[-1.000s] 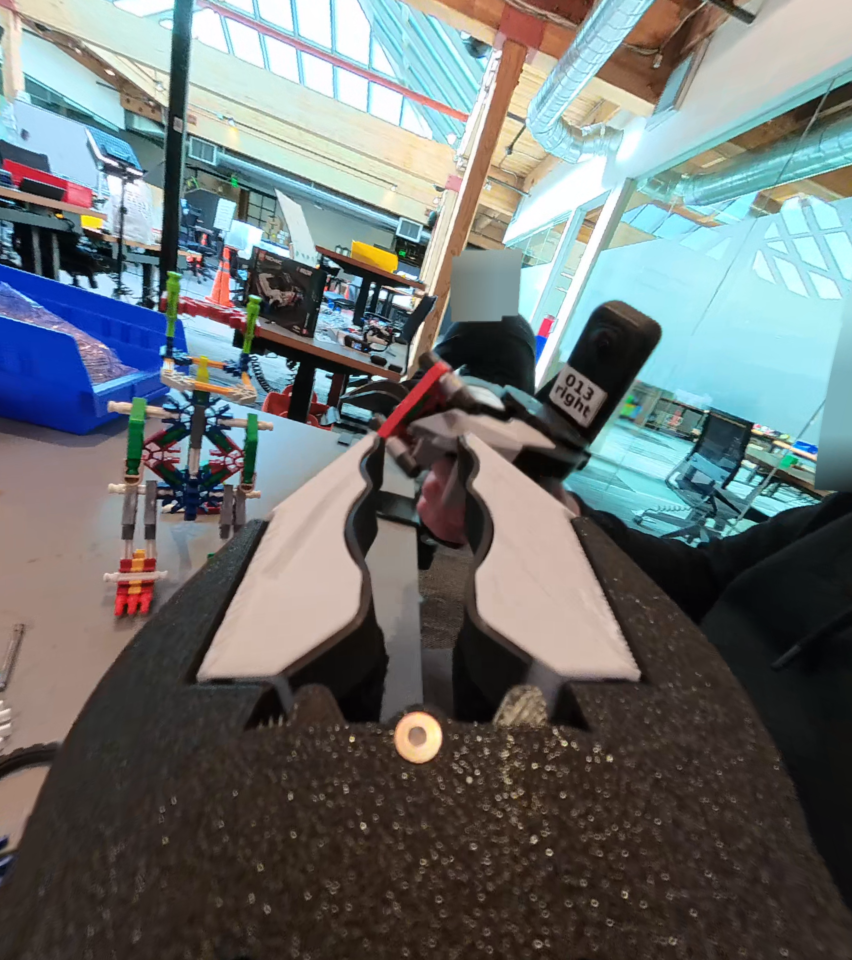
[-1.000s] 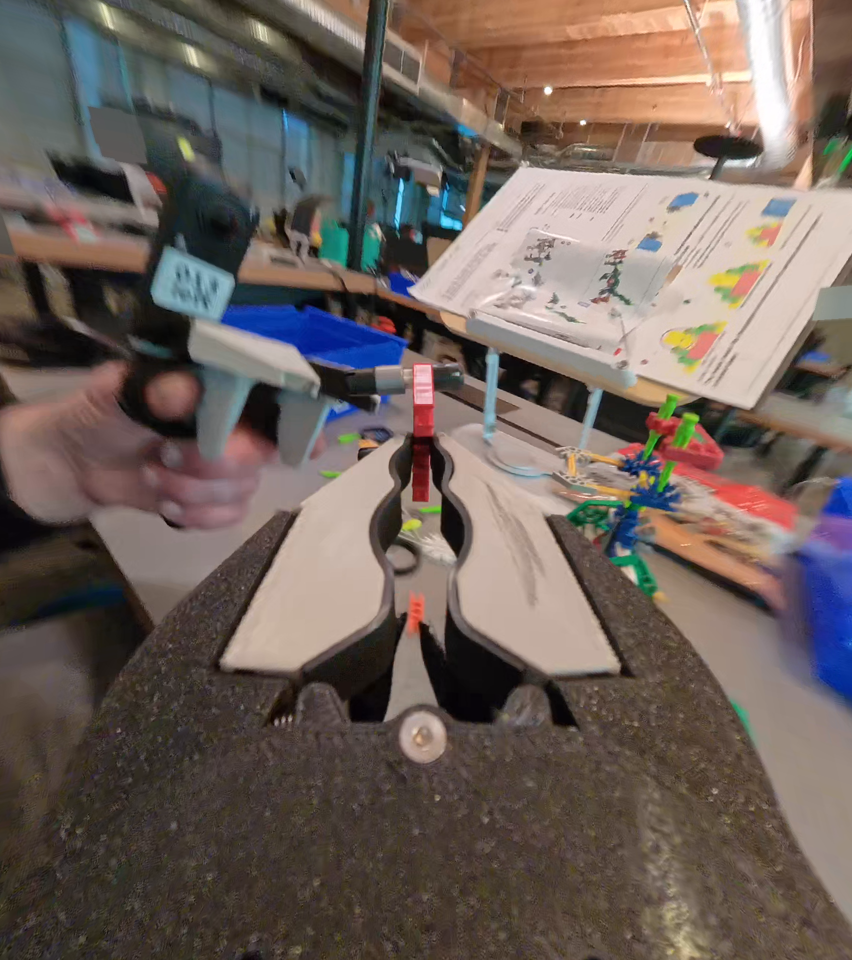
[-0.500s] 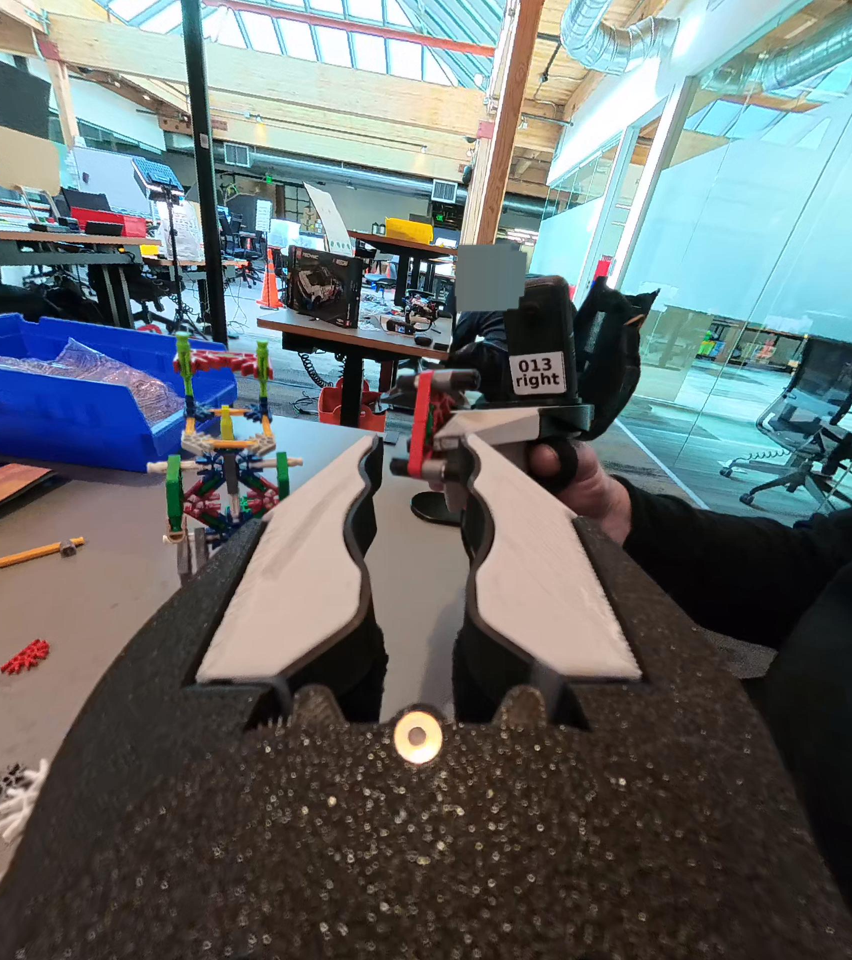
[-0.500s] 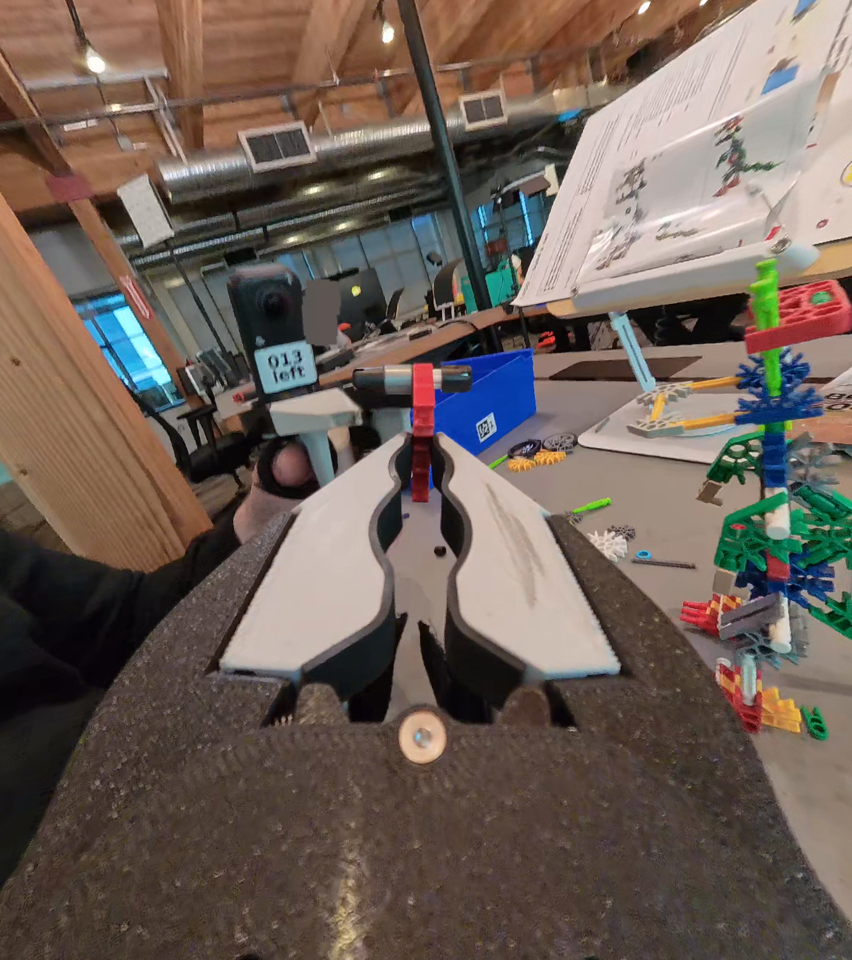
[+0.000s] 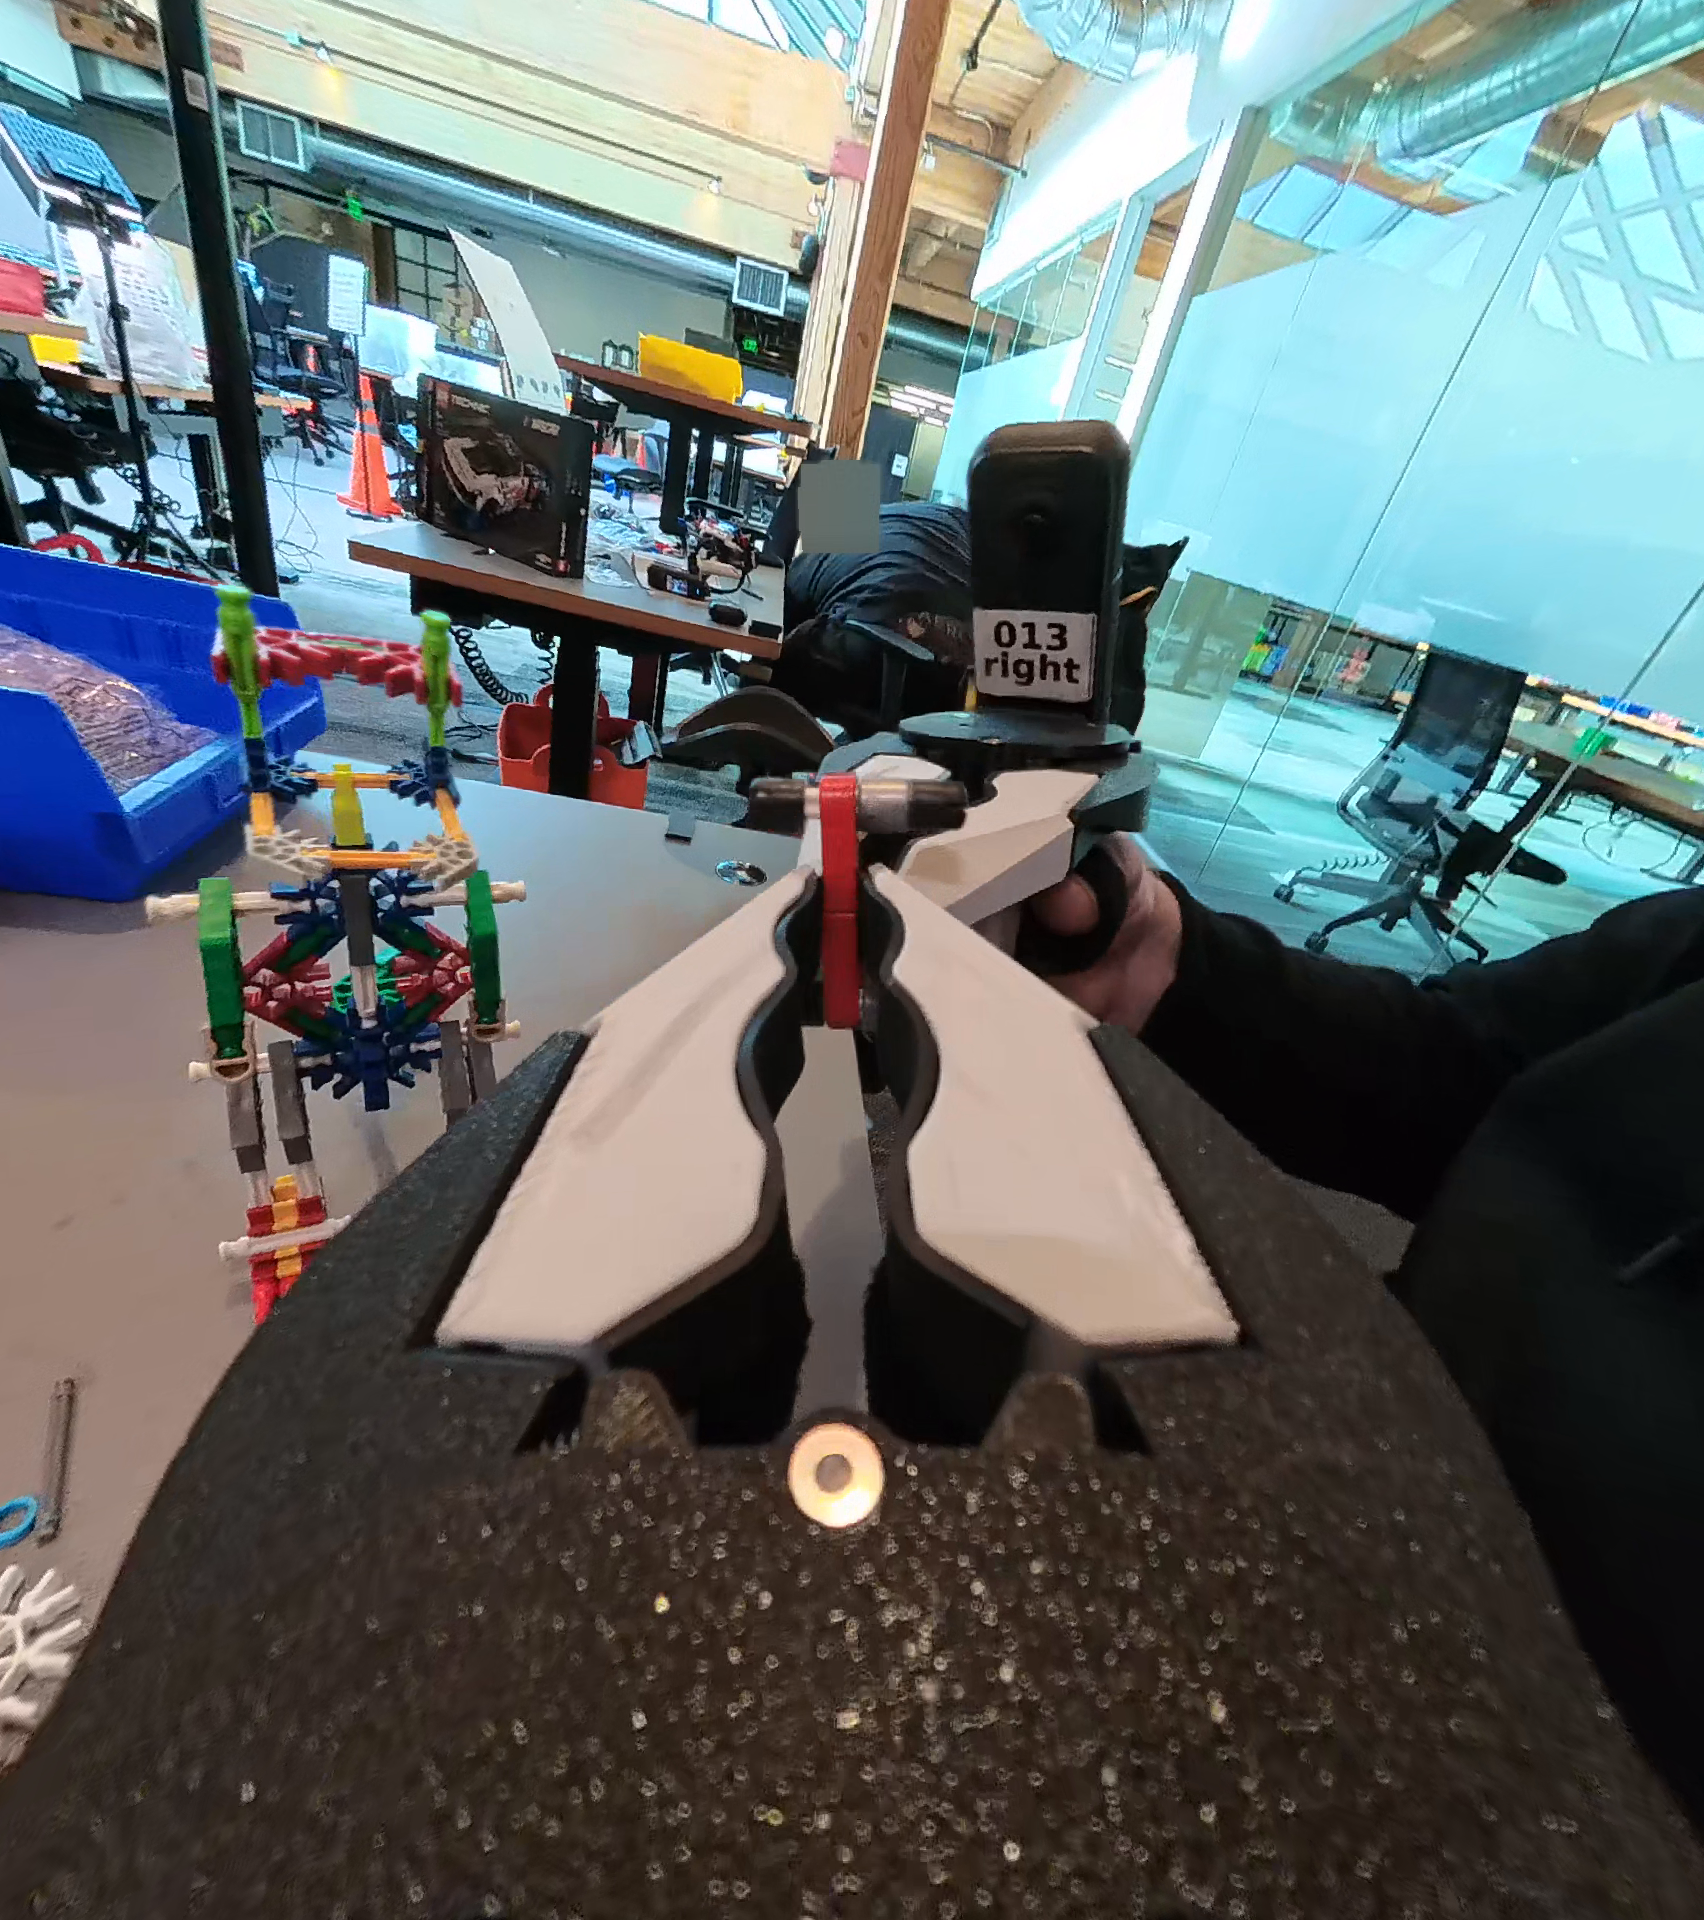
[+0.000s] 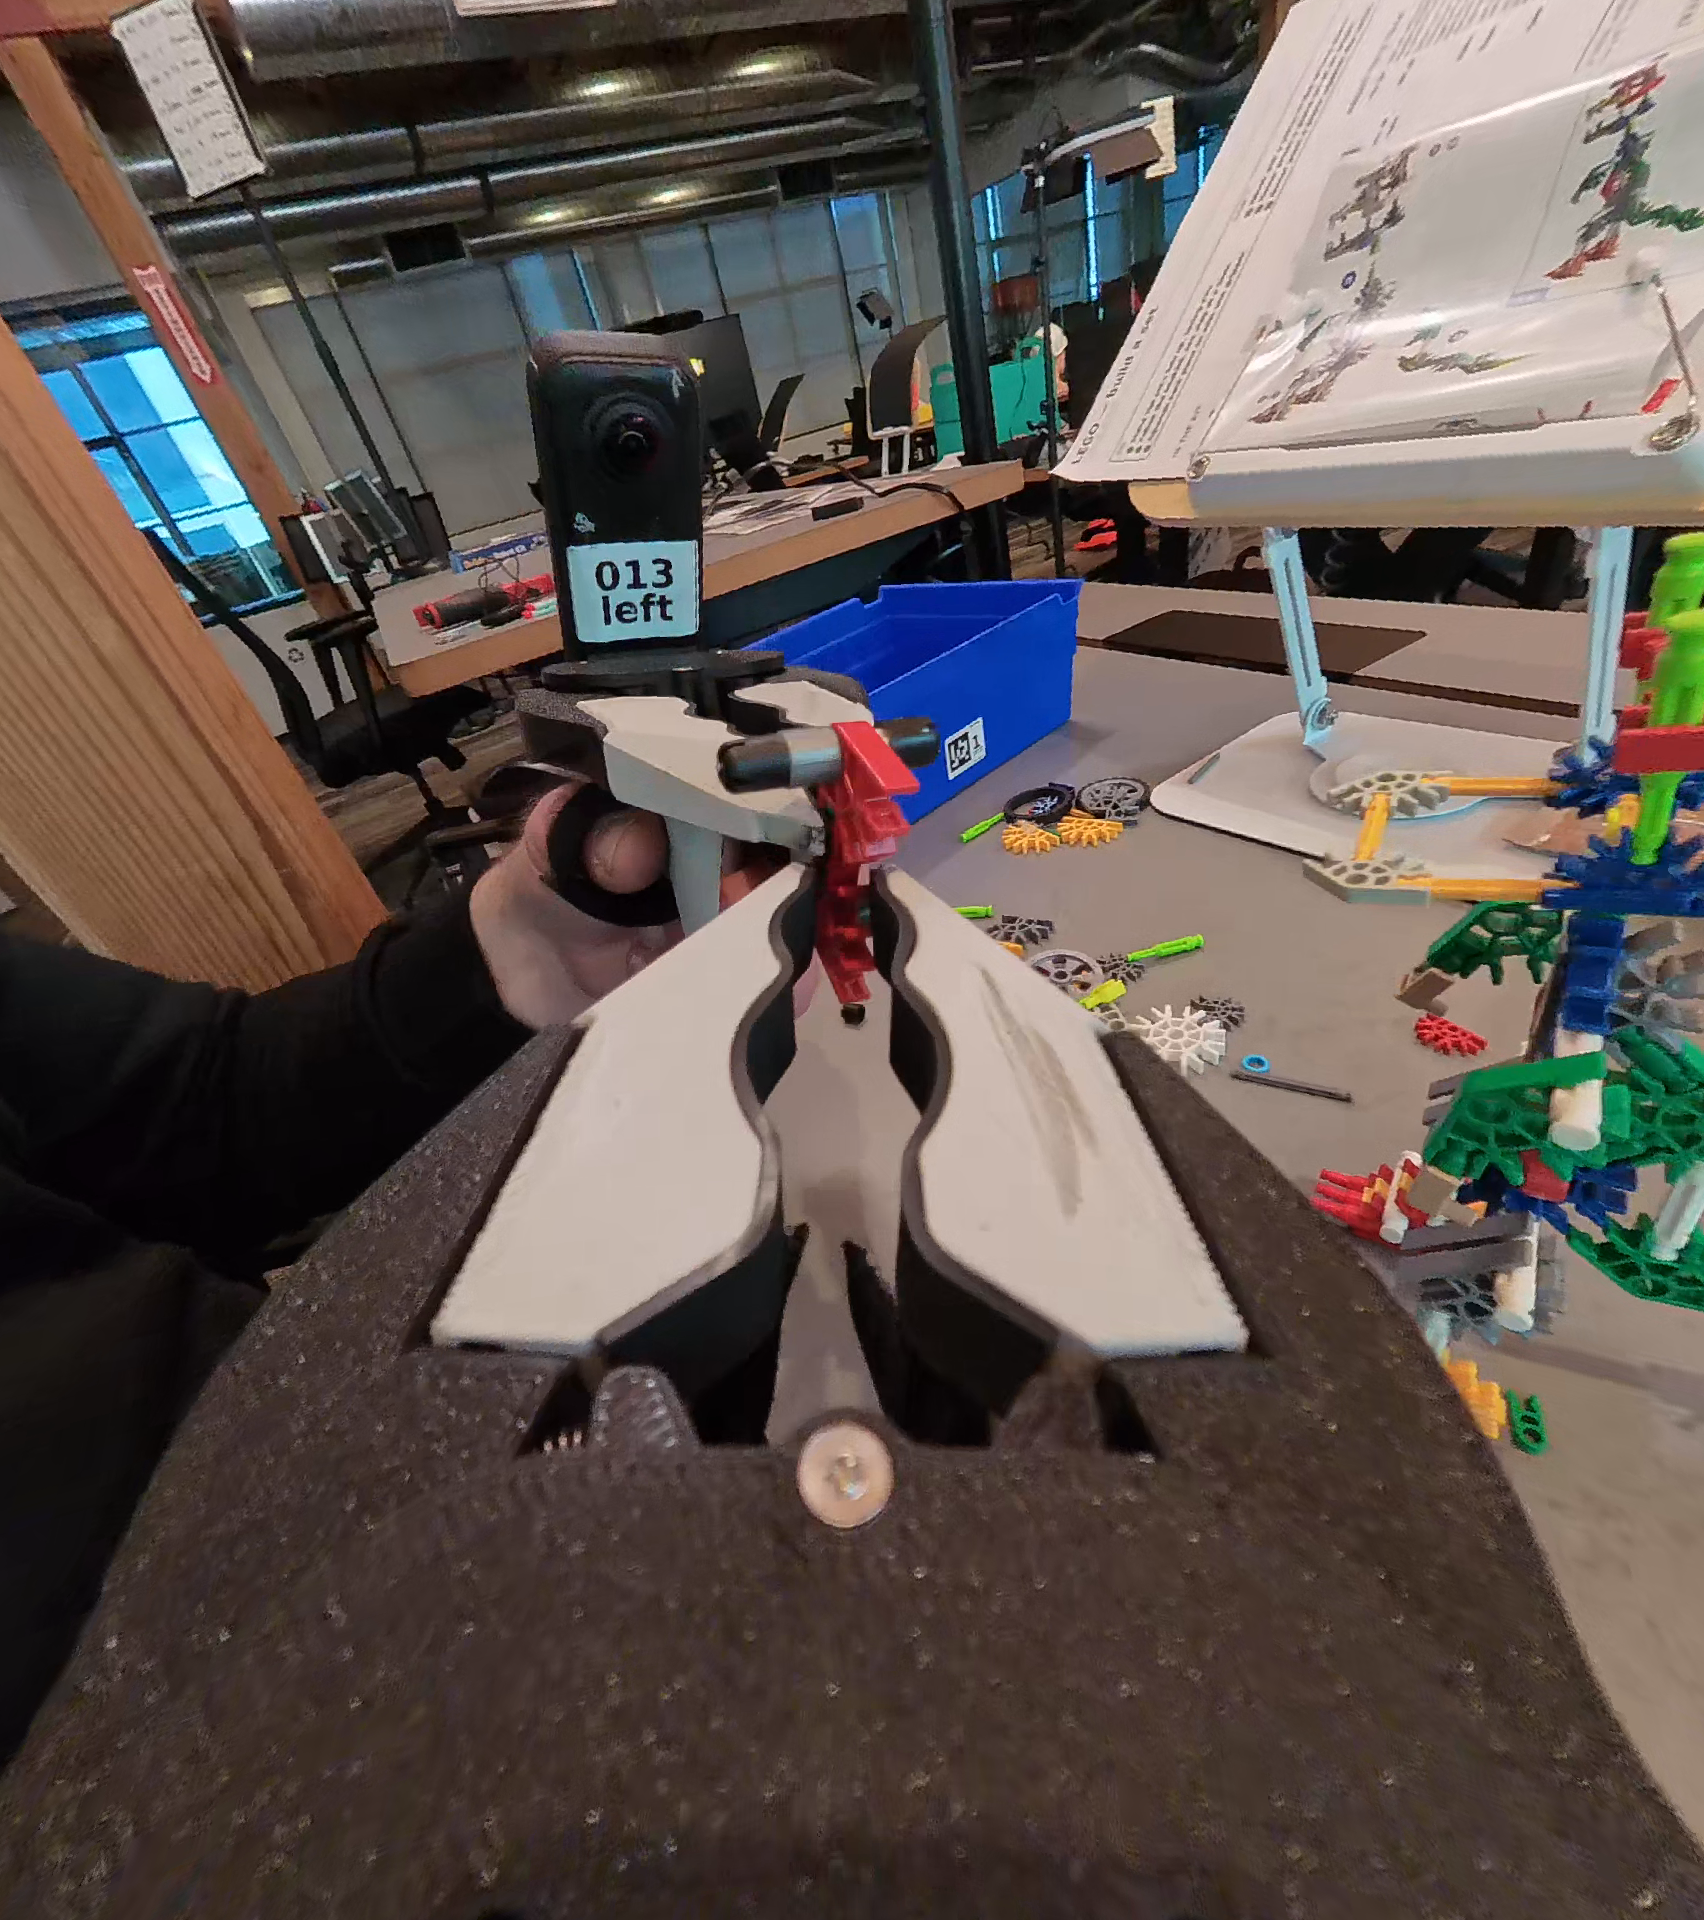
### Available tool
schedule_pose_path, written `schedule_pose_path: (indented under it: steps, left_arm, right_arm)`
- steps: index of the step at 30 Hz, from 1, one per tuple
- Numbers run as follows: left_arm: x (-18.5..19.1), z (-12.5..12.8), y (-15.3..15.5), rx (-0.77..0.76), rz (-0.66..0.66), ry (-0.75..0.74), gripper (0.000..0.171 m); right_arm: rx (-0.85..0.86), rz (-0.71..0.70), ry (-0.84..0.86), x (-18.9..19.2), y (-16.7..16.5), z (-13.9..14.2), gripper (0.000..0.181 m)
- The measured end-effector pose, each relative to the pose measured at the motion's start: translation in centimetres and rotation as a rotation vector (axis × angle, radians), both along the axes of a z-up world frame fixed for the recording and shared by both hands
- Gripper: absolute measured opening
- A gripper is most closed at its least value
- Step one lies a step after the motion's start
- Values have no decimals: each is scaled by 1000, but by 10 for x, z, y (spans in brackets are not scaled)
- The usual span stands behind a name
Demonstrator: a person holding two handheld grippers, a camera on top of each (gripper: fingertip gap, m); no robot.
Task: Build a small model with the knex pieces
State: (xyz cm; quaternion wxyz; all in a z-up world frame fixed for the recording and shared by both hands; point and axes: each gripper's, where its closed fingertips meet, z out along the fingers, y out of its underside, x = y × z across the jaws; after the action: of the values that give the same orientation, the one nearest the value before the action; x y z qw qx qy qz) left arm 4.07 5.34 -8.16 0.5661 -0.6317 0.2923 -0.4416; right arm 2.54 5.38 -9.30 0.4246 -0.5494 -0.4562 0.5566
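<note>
Grey surface (image 6: 1191, 904) strewn with toy parts, in an open workshop. Left tool (image 5: 840, 940) and right tool (image 6: 845, 914) meet tip to tip, both pinching one red connector (image 5: 840, 914), held upright; its grey rod (image 5: 858, 803) lies crosswise above the fingertips. Colourful model (image 5: 349, 966) stands beside.

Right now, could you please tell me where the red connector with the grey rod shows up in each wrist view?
Left wrist view: red connector at upper centre, upright between the left hand-held gripper's fingertips, grey rod across its top.
Right wrist view: red connector just above centre, between the right hand-held gripper's fingertips, rod on top.
Shared landmark: the colourful toy model on the table.
</note>
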Motion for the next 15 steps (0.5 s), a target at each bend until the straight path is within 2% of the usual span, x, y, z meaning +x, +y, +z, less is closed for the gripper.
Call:
schedule_pose_path:
  steps: [11,15]
  left_arm:
    - [-15,15,14,-69,5,-174,4]
    - [-11,13,16,-72,3,-150,4]
  right_arm:
    - [136,-151,-28,14,18,11,19]
    - [192,-188,-27,16,19,17,19]
